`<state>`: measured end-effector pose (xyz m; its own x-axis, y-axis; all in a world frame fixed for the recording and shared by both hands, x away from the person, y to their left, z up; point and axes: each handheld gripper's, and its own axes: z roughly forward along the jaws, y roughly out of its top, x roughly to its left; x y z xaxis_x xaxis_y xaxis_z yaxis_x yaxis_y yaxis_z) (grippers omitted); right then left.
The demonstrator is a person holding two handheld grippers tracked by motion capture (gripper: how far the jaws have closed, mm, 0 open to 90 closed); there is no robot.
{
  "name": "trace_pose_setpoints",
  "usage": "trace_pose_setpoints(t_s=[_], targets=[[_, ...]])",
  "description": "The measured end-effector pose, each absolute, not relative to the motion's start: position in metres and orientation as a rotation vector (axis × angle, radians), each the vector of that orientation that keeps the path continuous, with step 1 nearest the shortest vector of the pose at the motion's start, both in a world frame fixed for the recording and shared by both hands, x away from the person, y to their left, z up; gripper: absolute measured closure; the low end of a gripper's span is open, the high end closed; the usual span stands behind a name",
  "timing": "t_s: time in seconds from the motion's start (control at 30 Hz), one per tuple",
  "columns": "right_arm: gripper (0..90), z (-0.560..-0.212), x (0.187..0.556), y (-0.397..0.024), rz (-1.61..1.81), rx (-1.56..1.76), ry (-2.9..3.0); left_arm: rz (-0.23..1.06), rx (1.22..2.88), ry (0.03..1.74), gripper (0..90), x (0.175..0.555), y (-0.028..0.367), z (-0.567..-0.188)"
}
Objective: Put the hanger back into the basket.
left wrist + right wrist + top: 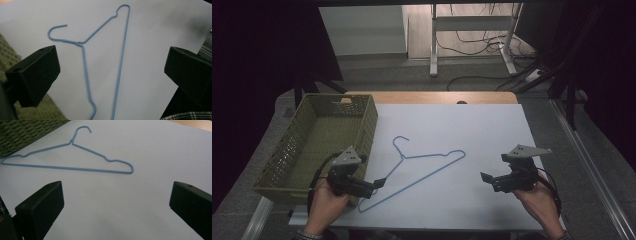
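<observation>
Green woven basket (319, 145) at left of frame. Blue wire hanger (422, 170) flat on white table sheet (472, 130), centre, long bar running lower-left to upper-right. Left gripper (381, 183), jaws spread wide, empty, just beside hanger's lower-left end; right gripper (484, 178), also wide open, well apart.

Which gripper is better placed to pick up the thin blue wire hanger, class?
Left, probably. The left gripper sits right at the near end of the thin blue wire hanger, jaws open around its wires in the left gripper view. The right gripper, also open, stands apart from it.
</observation>
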<state>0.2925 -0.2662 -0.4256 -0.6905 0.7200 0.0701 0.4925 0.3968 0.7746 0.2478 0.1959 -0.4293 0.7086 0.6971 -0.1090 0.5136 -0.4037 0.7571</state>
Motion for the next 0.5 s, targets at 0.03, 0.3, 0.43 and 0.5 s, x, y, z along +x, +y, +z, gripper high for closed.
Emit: trace_pose_setpoints(t_s=[0.03, 0.3, 0.43, 0.5], targets=[[0.0, -0.425, 0.294, -0.264, 1.178, 1.061, 2.385, 0.283, 2.097, 0.916, 0.4, 0.249, 0.193, -0.430], [0.0, -0.423, 0.305, -0.246, 1.155, 1.000, 2.431, 0.267, 2.123, 0.890, 0.5, 0.260, 0.169, -0.438], [0.0, -0.425, 0.313, -0.234, 1.148, 0.976, 2.453, 0.239, 2.128, 0.901, 0.6, 0.268, 0.159, -0.446], [0.0, -0.425, 0.315, -0.230, 1.146, 0.967, 2.462, 0.240, 2.128, 0.904, 0.7, 0.270, 0.157, -0.448]])
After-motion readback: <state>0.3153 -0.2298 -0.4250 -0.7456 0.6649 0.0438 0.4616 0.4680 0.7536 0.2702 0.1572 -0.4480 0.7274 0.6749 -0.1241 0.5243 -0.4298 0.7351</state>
